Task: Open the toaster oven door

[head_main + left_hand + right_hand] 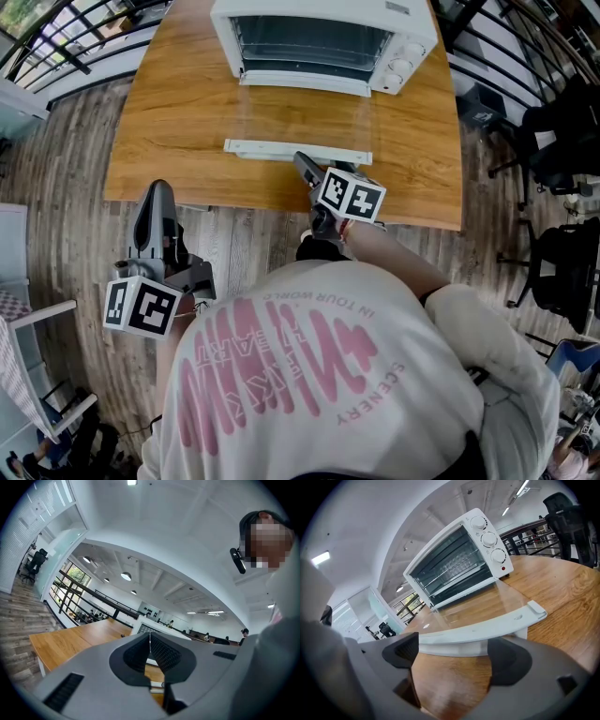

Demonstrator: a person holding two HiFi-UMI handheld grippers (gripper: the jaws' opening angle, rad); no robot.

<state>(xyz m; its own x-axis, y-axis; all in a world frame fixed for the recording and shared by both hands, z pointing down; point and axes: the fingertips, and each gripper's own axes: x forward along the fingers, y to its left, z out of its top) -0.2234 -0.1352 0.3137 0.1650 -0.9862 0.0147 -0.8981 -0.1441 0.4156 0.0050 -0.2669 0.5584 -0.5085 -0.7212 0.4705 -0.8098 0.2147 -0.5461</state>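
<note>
The oven door (302, 114) lies flat and wide open over the worktop (178, 122), in front of the white oven (319, 33). Its white handle (298, 150) is on the side near the person. The right hand-held gripper (452, 651) is wide open and holds nothing, with its tips just beside the handle. The left hand-held gripper (150, 641) is closed and empty, held off to the left over the floor (75, 234), away from the worktop.

Honey-coloured rectangular wooden table (187, 112) is set on grey plank flooring (66, 234), ringed by black metal railings (56, 37), black office chairs (562, 141) parked nearby.
</note>
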